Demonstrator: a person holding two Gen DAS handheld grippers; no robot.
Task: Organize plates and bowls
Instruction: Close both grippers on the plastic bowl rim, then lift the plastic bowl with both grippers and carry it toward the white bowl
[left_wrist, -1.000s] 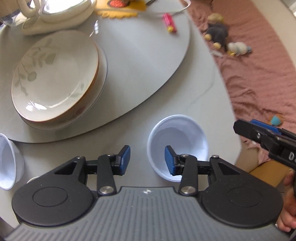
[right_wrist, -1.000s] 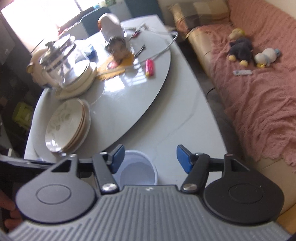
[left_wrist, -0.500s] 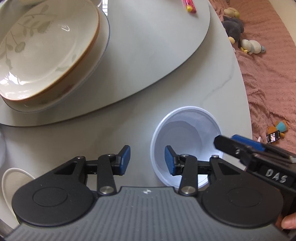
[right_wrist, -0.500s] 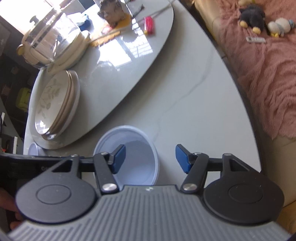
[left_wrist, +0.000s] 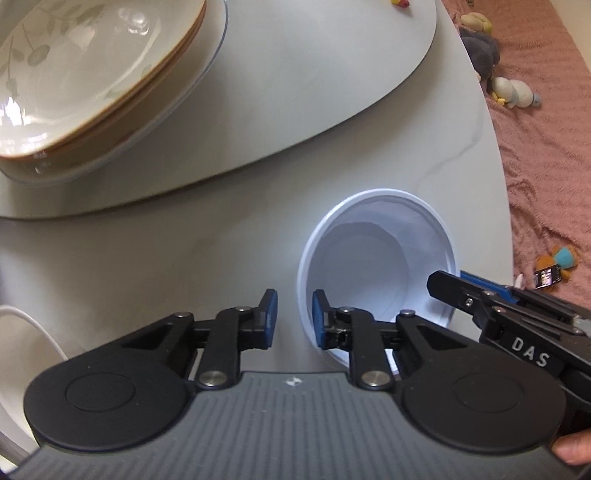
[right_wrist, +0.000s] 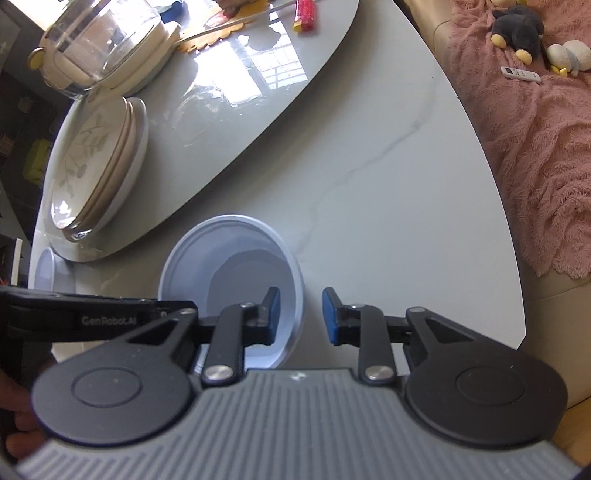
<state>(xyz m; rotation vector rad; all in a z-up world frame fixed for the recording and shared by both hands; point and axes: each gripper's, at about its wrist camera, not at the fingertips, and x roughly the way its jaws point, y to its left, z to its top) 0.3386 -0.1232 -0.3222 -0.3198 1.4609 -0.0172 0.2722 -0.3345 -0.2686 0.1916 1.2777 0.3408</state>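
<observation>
A white plastic bowl (left_wrist: 373, 266) stands on the grey table; it also shows in the right wrist view (right_wrist: 236, 266). My left gripper (left_wrist: 294, 317) is open and straddles the bowl's left rim, one finger inside and one outside. My right gripper (right_wrist: 300, 314) is open and straddles the bowl's right rim the same way. A stack of leaf-patterned plates (left_wrist: 88, 74) rests on the turntable at the far left and shows in the right wrist view (right_wrist: 92, 166).
A second white bowl (right_wrist: 46, 267) stands at the table's left edge. A white dish rim (left_wrist: 26, 354) shows at lower left. A glass-lidded pot (right_wrist: 99, 48) and a red lighter (right_wrist: 304, 13) sit far back. A pink-covered sofa (right_wrist: 535, 140) with plush toys lies to the right.
Both grippers have moved down and closer to the white bowl, and their fingers now straddle its rim on opposite sides. The jaws have narrowed slightly. The bowl has not moved.
</observation>
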